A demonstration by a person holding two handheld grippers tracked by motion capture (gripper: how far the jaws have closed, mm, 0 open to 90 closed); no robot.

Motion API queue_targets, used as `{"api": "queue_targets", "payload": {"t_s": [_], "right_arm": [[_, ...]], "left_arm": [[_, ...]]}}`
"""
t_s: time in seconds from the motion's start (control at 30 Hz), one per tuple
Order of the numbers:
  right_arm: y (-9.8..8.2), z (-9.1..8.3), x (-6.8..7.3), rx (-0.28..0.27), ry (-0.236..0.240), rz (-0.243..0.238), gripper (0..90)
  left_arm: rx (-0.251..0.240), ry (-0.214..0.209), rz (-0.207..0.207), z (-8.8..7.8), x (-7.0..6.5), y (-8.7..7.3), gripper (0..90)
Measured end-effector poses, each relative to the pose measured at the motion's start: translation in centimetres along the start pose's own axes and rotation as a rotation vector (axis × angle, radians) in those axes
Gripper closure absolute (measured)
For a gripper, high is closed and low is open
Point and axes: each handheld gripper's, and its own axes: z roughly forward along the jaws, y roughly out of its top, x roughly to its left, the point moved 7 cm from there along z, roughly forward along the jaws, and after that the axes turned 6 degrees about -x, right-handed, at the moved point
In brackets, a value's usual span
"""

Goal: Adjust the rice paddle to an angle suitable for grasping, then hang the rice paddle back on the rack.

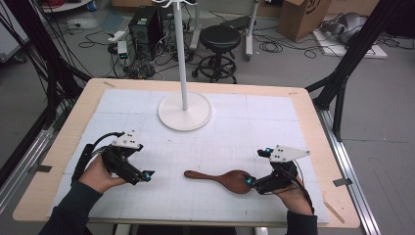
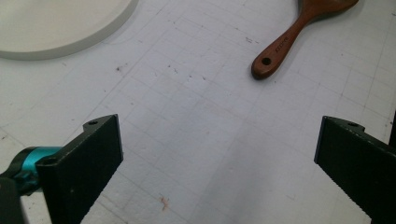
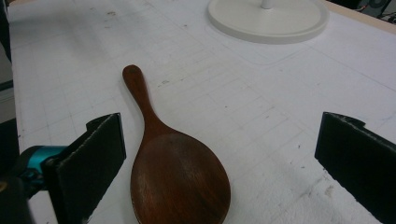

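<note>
A dark wooden paddle-shaped brush (image 1: 220, 179) lies flat on the white gridded mat, its handle pointing left. My right gripper (image 1: 258, 167) sits at the brush's wide end with its jaws far apart. In the right gripper view the broad head (image 3: 180, 179) lies between the open jaws (image 3: 219, 158), closer to the left one, and neither pad touches it. My left gripper (image 1: 142, 164) rests low over the mat left of the handle, open (image 2: 219, 158) with nothing between its jaws. The handle's end (image 2: 275, 53), with a small hole, lies ahead of it to the upper right.
A white stand with a round base (image 1: 185, 117) and a thin upright pole (image 1: 181, 54) occupies the far middle of the mat; its rim (image 2: 60, 44) shows at the left gripper view's upper left. The wooden table edge (image 1: 68, 127) frames the mat.
</note>
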Motion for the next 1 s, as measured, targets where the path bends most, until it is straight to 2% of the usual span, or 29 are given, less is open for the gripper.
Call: {"api": "queue_targets", "payload": {"t_s": [0.1, 0.23, 0.47, 1.0], "right_arm": [[0.0, 0.0, 0.0, 0.001, -0.001, 0.007, 0.9], [-0.2, 0.0, -0.1, 0.002, -0.001, 0.002, 0.9], [-0.4, -0.1, 0.1, 0.006, 0.007, 0.005, 0.9], [-0.2, -0.6, 1.3, -0.012, 0.083, -0.034, 0.9]], "left_arm": [[-0.004, -0.005, 0.009, -0.3, 0.1, -0.1, 1.7], [-0.014, -0.009, -0.003, -0.3, 0.0, -0.3, 1.7], [-0.036, -0.004, -0.001, -0.9, 0.0, -0.3, 1.7], [-0.068, 0.019, 0.002, -1.4, 0.2, -1.3, 1.7]]}}
